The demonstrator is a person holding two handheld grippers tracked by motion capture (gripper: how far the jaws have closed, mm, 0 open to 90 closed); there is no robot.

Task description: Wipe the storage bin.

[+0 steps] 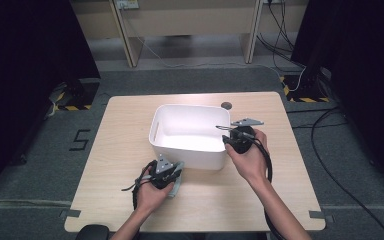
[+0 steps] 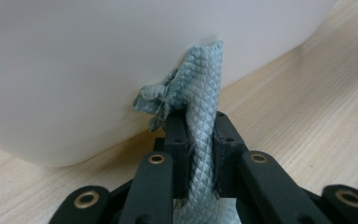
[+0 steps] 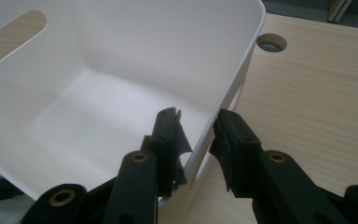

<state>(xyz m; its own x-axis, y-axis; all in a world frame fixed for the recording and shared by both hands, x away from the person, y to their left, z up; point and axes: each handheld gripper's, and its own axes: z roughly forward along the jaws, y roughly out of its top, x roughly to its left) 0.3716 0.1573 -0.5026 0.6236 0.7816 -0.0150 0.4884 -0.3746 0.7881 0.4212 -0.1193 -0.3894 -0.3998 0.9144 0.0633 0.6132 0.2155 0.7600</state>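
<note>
A white plastic bin (image 1: pixel 190 159) stands in the middle of the wooden table (image 1: pixel 125 130). My left gripper (image 1: pixel 176 169) sits just in front of the bin's near wall, shut on a grey-green quilted cloth (image 1: pixel 176 182). In the left gripper view the cloth (image 2: pixel 200 93) stands up between the jaws of the gripper (image 2: pixel 200 123) and touches the bin's outer wall (image 2: pixel 74 70). My right gripper (image 1: pixel 227 136) is at the bin's right side. Its jaws straddle the wall (image 3: pixel 223 79), one inside and one outside, and the gripper (image 3: pixel 196 120) is closed on the rim. The bin's inside looks bare.
A round cable hole (image 1: pixel 226 105) lies in the table behind the bin, seen also as the hole (image 3: pixel 271 43) in the right gripper view. An oval handle slot (image 3: pixel 14 35) opens the bin's far wall. Desk legs and cables stand on the floor beyond the table.
</note>
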